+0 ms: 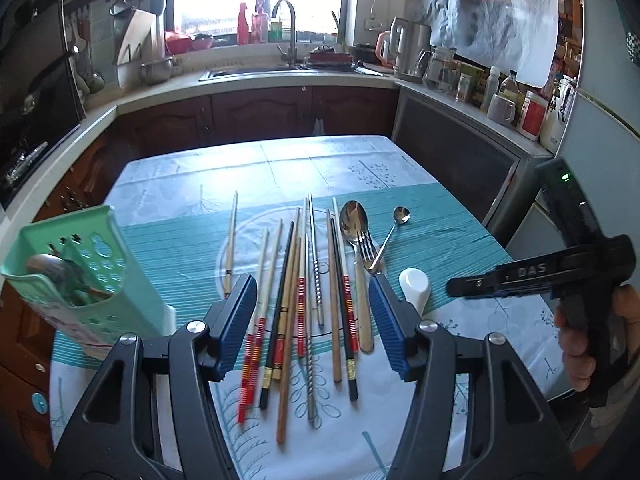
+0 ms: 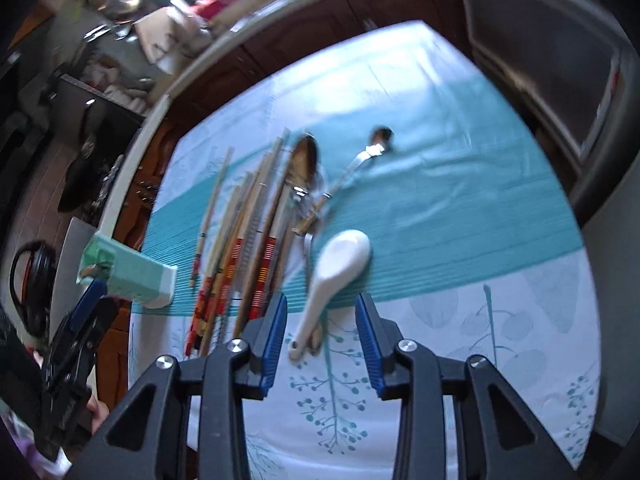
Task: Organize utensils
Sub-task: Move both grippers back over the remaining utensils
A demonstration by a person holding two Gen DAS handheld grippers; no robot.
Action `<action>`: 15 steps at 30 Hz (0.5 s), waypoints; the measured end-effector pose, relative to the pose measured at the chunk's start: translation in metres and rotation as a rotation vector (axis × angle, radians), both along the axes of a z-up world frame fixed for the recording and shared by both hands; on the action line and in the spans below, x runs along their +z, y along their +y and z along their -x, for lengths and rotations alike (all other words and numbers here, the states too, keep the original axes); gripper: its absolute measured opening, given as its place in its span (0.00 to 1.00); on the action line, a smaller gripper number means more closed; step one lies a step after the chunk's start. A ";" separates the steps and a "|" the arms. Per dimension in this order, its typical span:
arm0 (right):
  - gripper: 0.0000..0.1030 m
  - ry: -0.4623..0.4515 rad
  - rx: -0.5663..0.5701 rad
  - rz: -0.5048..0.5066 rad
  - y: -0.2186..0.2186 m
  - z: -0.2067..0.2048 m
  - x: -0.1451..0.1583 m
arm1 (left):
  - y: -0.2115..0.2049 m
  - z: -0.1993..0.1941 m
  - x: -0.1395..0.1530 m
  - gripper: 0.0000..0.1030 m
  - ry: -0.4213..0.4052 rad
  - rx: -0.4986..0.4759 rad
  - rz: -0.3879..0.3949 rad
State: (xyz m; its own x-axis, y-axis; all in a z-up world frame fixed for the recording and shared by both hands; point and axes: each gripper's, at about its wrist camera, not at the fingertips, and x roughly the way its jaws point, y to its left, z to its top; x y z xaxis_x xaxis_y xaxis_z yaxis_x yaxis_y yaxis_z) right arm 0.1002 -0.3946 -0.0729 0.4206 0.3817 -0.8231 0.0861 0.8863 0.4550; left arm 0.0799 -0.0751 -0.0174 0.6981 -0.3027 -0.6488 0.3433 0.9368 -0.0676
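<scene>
On the tablecloth [image 2: 440, 208] the white spoon [image 2: 340, 264] lies between my right gripper's [image 2: 322, 336] open, empty pads; I should center its handle before squeezing. My left gripper [image 1: 312, 320] hovers open above the chopsticks [image 1: 296, 308].

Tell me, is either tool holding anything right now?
No. The left tool is open above the chopsticks. The right tool is open around the white spoon handle, not gripping it.

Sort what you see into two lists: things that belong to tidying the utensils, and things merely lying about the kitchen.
Belong to the job:
green holder
chopsticks
white spoon
large metal spoon
fork
small spoon

Lying about:
kettle
mug
red bottle
metal bowl
</scene>
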 end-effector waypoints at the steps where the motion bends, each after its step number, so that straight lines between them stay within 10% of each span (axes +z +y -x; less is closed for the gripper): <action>1: 0.34 0.025 -0.010 -0.016 -0.003 -0.004 -0.007 | -0.001 -0.003 -0.003 0.54 0.006 0.000 0.001; 15: 0.34 0.144 -0.096 -0.222 -0.010 -0.035 -0.055 | -0.010 -0.032 -0.036 0.54 0.050 -0.014 0.024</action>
